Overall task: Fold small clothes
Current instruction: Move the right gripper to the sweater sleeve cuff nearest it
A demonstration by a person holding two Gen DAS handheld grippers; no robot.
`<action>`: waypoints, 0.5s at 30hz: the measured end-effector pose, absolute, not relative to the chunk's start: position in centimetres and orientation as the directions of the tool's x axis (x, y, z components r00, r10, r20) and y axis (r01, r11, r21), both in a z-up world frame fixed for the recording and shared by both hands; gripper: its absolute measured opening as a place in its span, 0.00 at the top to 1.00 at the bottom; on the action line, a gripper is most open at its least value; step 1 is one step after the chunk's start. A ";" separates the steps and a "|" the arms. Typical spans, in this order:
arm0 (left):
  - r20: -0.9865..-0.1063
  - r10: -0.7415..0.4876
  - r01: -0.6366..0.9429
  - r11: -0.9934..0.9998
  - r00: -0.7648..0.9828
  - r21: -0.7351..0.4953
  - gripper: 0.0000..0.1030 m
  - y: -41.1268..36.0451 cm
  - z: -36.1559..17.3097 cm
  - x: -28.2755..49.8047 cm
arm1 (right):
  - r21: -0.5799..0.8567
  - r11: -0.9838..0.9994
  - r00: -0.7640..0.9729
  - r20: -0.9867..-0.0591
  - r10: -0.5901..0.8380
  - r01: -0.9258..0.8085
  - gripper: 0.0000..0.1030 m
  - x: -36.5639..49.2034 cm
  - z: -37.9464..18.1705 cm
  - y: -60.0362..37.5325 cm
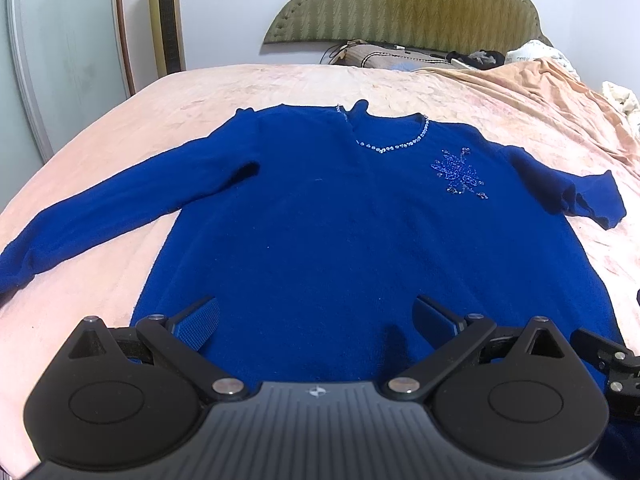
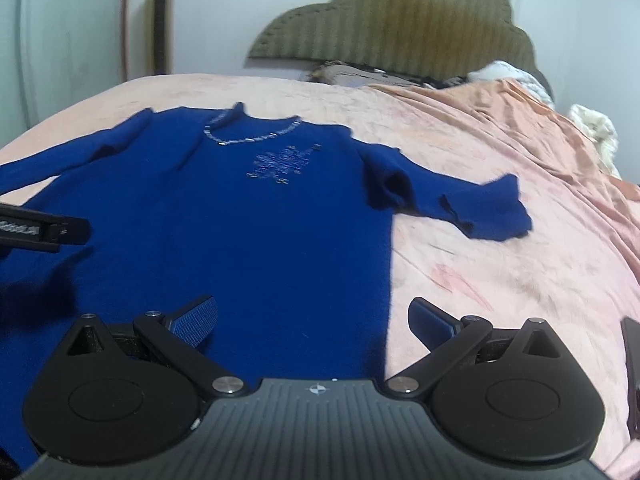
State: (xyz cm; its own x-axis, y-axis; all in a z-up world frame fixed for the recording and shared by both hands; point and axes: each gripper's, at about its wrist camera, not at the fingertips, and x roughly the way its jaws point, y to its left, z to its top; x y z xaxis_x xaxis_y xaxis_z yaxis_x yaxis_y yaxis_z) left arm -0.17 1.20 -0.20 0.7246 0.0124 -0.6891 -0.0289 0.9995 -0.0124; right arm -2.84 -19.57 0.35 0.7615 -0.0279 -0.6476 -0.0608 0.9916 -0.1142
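A royal-blue sweater point(image 1: 320, 220) lies spread front-up on the bed, beaded neckline point(image 1: 394, 145) at the far end and a sequin flower point(image 1: 458, 174) on its chest. Its sleeves stretch out to both sides, the right cuff point(image 1: 600, 204) folded back a little. My left gripper point(image 1: 316, 316) hangs open above the sweater's lower hem, nothing between its blue pads. In the right wrist view the same sweater point(image 2: 224, 216) fills the left half. My right gripper point(image 2: 314, 316) is open above the hem's right edge, one finger over the sweater, the other over the sheet. The left gripper's tip point(image 2: 44, 232) pokes in at the left.
A pink bedsheet point(image 1: 168, 92) covers the bed, rumpled on the right point(image 2: 500, 128). An olive padded headboard point(image 1: 408, 4) and pillows with clutter point(image 1: 400, 58) stand at the far end. A gold tower fan point(image 1: 166, 16) stands against the wall. A dark flat object point(image 2: 634, 364) lies at the right edge.
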 end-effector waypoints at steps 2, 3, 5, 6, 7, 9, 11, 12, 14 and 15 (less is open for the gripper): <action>-0.691 0.013 -0.028 1.000 0.723 -0.011 0.00 1.2 -0.2 -0.2 | -0.115 0.991 0.754 -0.657 -0.026 -0.066 0.00 -2.9 0.9 -19.4; -0.692 0.013 -0.028 1.000 0.722 -0.010 0.00 1.1 -0.2 -0.2 | -0.101 0.992 0.758 -0.652 -0.010 -0.073 0.00 -3.0 1.3 -19.3; -0.692 0.014 -0.027 1.000 0.722 -0.008 0.00 1.0 -0.3 -0.2 | -0.068 0.994 0.773 -0.634 0.025 -0.088 0.00 -3.2 2.0 -19.2; -0.692 0.015 -0.026 1.000 0.722 -0.006 0.00 1.0 -0.2 -0.2 | -0.057 0.994 0.777 -0.629 0.036 -0.092 0.00 -3.2 2.4 -19.0; -0.690 0.016 -0.026 1.000 0.723 -0.004 0.00 0.9 -0.2 -0.2 | -0.049 0.994 0.778 -0.626 0.044 -0.096 0.00 -3.2 2.6 -18.9; -0.688 0.020 -0.026 1.000 0.725 0.001 0.00 0.9 -0.2 -0.3 | -0.061 0.993 0.789 -0.613 0.039 -0.097 0.00 -3.3 2.7 -18.5; -0.687 0.026 -0.029 1.000 0.726 0.007 0.00 0.9 -0.2 -0.3 | -0.071 0.993 0.796 -0.604 0.033 -0.094 0.00 -3.3 2.6 -18.3; -0.687 0.027 -0.030 1.000 0.726 0.008 0.00 0.8 -0.2 -0.3 | -0.069 0.993 0.797 -0.603 0.034 -0.095 0.00 -3.3 2.5 -18.3; -0.688 0.027 -0.031 1.000 0.725 0.007 0.00 0.8 -0.2 -0.2 | -0.069 0.993 0.799 -0.601 0.035 -0.095 0.00 -3.2 2.3 -18.5; -0.689 0.026 -0.031 1.000 0.724 0.006 0.00 0.8 -0.2 -0.3 | -0.071 0.993 0.802 -0.596 0.033 -0.093 0.00 -3.2 2.2 -18.6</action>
State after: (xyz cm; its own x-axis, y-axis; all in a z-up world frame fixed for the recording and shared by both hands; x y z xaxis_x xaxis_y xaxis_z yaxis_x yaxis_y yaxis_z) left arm -0.26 0.80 -0.25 0.7241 0.0265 -0.6892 -0.0306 0.9995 0.0063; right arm -3.21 -18.56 2.22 0.8025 0.0326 -0.5958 -0.0932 0.9931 -0.0711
